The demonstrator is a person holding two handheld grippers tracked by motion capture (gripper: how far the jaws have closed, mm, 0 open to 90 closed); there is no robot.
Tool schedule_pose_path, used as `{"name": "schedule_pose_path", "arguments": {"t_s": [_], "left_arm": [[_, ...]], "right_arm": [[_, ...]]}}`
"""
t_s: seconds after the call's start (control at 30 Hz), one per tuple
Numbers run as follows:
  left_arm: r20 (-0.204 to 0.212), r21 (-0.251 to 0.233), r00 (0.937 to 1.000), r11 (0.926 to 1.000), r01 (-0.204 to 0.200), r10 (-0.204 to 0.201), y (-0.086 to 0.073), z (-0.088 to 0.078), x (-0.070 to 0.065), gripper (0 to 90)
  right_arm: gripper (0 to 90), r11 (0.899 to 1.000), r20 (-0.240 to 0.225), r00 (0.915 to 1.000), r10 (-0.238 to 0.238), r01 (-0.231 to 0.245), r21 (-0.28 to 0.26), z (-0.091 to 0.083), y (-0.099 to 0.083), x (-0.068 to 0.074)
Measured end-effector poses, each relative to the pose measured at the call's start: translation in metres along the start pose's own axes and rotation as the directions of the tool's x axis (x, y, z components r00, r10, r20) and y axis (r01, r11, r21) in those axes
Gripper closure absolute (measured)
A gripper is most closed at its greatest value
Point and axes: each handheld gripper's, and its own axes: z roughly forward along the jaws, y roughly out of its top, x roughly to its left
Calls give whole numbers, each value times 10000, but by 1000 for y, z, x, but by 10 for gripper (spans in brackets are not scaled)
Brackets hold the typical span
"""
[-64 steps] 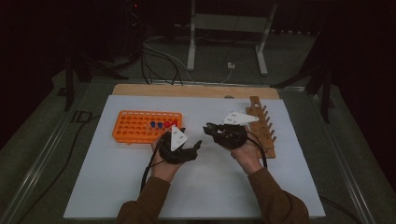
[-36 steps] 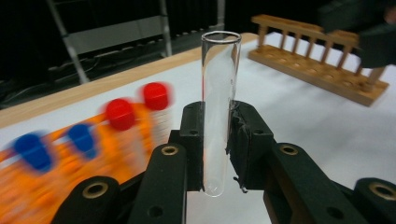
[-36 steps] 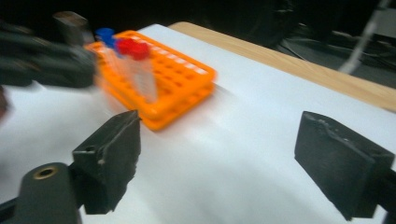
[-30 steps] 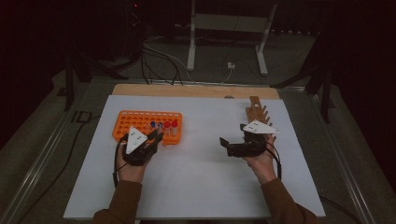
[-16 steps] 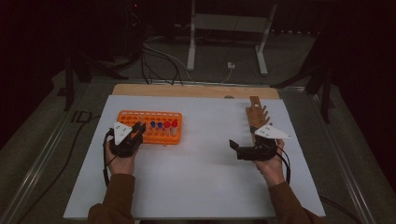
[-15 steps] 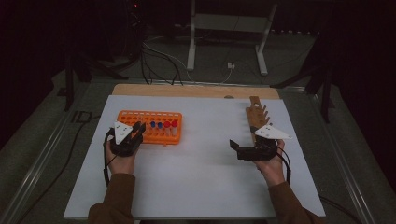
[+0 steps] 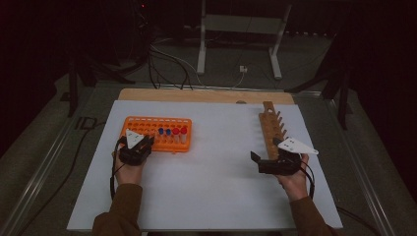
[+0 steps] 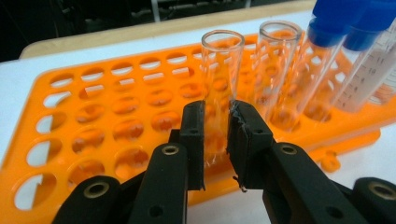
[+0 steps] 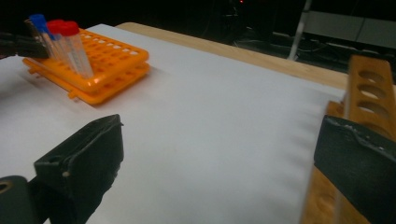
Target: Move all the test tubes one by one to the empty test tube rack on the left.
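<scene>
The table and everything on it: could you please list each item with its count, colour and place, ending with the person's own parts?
White table sheet: one, white, covering the table top.
Orange plastic tube rack: one, orange, left part of the sheet.
Clear uncapped glass tubes: two, clear, standing in the rack; the left one sits between the left gripper's jaws.
Blue-capped tubes: two, in the rack, right of the clear ones.
Red-capped tubes: two, right of the blue ones.
Wooden peg rack: one, light brown, right part of the sheet.
Left gripper: black, shut on the clear tube.
Right gripper: black, jaws wide apart, beside the wooden rack.
</scene>
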Motion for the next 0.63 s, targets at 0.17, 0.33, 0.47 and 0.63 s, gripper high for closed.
{"name": "schedule_pose_path", "arguments": {"t_s": [0.17, 0.33, 0.47, 0.63], "left_arm": [[164, -35, 9950, 9952, 982, -981, -3, -14, 8, 460], [622, -905, 9953, 9927, 799, -744, -3, -59, 5, 211], [534, -1449, 9971, 9875, 616, -543, -6, -90, 0, 31], [449, -1669, 9975, 9841, 614, -546, -14, -106, -1, 3]], "right_arm": [[15, 9995, 102, 9997, 202, -200, -227, -9, -9, -9], [15, 9989, 123, 9996, 235, -230, -416, -18, -22, -15], [15, 9973, 134, 9992, 383, -374, -637, -22, -29, -18], [14, 9959, 201, 9991, 380, -362, -834, -26, -33, -21]]}}
